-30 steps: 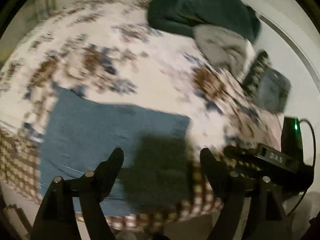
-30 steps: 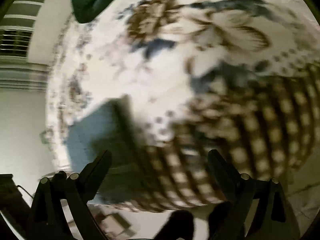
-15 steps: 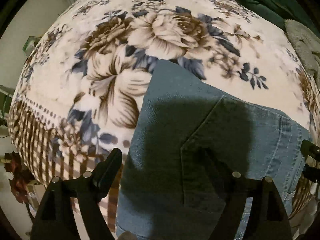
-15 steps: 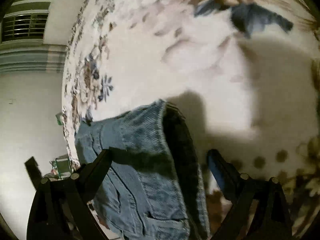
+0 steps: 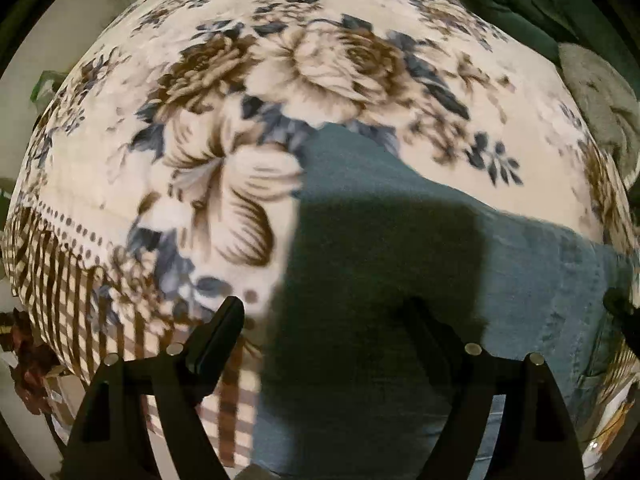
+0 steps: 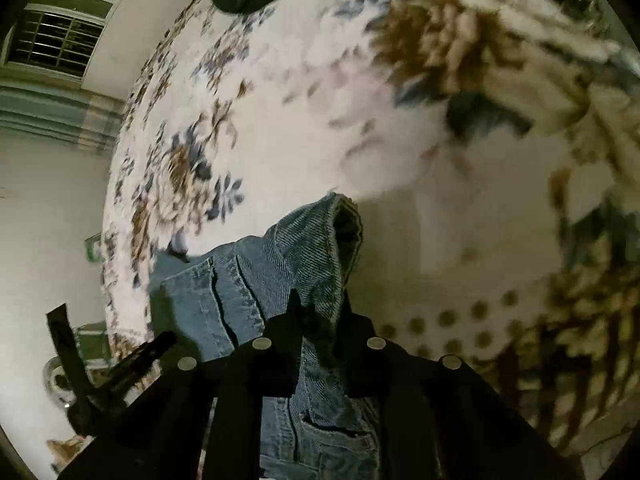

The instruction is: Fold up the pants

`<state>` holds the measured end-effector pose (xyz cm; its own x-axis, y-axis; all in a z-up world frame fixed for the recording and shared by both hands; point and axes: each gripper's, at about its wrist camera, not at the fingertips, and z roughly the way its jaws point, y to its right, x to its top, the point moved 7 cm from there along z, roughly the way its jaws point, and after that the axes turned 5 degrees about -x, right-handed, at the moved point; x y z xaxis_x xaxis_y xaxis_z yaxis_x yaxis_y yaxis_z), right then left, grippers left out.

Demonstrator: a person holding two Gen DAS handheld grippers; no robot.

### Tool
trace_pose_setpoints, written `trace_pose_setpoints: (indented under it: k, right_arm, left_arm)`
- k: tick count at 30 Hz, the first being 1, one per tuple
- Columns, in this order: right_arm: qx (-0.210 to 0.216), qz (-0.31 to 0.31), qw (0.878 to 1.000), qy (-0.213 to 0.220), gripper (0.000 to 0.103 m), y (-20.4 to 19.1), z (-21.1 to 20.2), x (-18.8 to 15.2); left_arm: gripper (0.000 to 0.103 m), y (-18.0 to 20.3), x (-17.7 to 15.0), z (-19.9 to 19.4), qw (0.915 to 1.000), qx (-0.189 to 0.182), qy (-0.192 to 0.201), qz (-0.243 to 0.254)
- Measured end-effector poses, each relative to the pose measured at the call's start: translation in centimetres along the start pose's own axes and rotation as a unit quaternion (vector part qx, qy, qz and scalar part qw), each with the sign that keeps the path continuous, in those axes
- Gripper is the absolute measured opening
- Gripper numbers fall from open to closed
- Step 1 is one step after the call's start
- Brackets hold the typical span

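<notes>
Folded blue denim pants lie on a floral blanket near the bed's front edge. My left gripper is open, low over the pants, with one finger over the blanket and the other over the denim. In the right wrist view my right gripper is shut on the waistband end of the pants, and the denim bunches up between the fingers. The other gripper's dark body shows at the lower left of that view.
A dark green garment and a grey one lie at the far right of the bed. The blanket's checked border hangs over the front edge. A wall and window stand beyond the bed.
My right gripper has closed on the waistband end of the pants, having been open half a second ago. My left gripper has moved in over the pants and stays open.
</notes>
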<state>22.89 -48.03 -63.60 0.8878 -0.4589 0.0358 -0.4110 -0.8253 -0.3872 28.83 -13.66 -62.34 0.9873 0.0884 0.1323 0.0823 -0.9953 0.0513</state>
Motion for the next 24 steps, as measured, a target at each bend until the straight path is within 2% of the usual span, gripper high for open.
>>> trace_pose_setpoints:
  k: [3, 6, 7, 8, 9, 10, 12, 14, 16, 19, 21, 24]
  right_arm:
    - [-0.02, 0.024, 0.999, 0.01, 0.015, 2.1, -0.2, 0.6]
    - [-0.029, 0.042, 0.999, -0.011, 0.017, 3.5, 1.6, 0.5]
    - [-0.039, 0.041, 0.998, -0.015, 0.02, 3.7, 2.2, 0.6]
    - [-0.044, 0.045, 0.998, -0.019, 0.025, 3.8, 2.4, 0.7]
    - [-0.04, 0.056, 0.997, -0.023, 0.031, 4.0, 2.4, 0.7]
    - [-0.036, 0.073, 0.996, -0.029, 0.035, 4.2, 2.2, 0.6]
    - [-0.039, 0.1, 0.994, -0.027, 0.054, 4.7, 0.9, 0.2]
    - [-0.031, 0.131, 0.991, -0.015, 0.064, 4.8, -1.5, -1.3]
    - [-0.016, 0.155, 0.988, -0.008, 0.068, 4.5, -3.4, -3.7]
    - [-0.002, 0.201, 0.979, -0.025, 0.068, 4.1, -4.3, -8.4]
    - [0.019, 0.236, 0.97, -0.049, 0.068, 4.0, -3.1, -10.9]
    - [0.04, 0.29, 0.953, -0.081, 0.068, 3.9, 0.4, -13.8]
  left_arm:
    - [0.087, -1.0, 1.7, 0.1, 0.9993, -0.028, 0.001, -0.026]
    - [0.09, -1.3, 3.6, 1.2, 0.9986, -0.042, -0.002, -0.03]
    - [0.095, -1.2, 4.1, 1.9, 0.9986, -0.046, -0.006, -0.027]
    - [0.102, -1.3, 4.5, 2.8, 0.9986, -0.045, -0.015, -0.024]
    - [0.103, -1.5, 4.8, 3.9, 0.9985, -0.044, -0.027, -0.021]
    - [0.103, -1.7, 5.0, 4.6, 0.998, -0.048, -0.037, -0.02]
    - [0.103, -2.1, 5.0, 5.4, 0.9961, -0.069, -0.05, -0.024]
    - [0.103, -2.4, 4.9, 4.4, 0.9955, -0.077, -0.051, -0.022]
    - [0.103, -2.9, 4.3, 2.5, 0.9964, -0.071, -0.042, -0.018]
    - [0.102, -3.3, 2.1, -0.5, 0.9943, -0.099, -0.028, -0.03]
    - [0.102, -3.2, 0.1, -1.2, 0.9938, -0.103, -0.033, -0.026]
    - [0.102, -3.1, -3.7, 0.3, 0.995, -0.082, -0.056, -0.008]
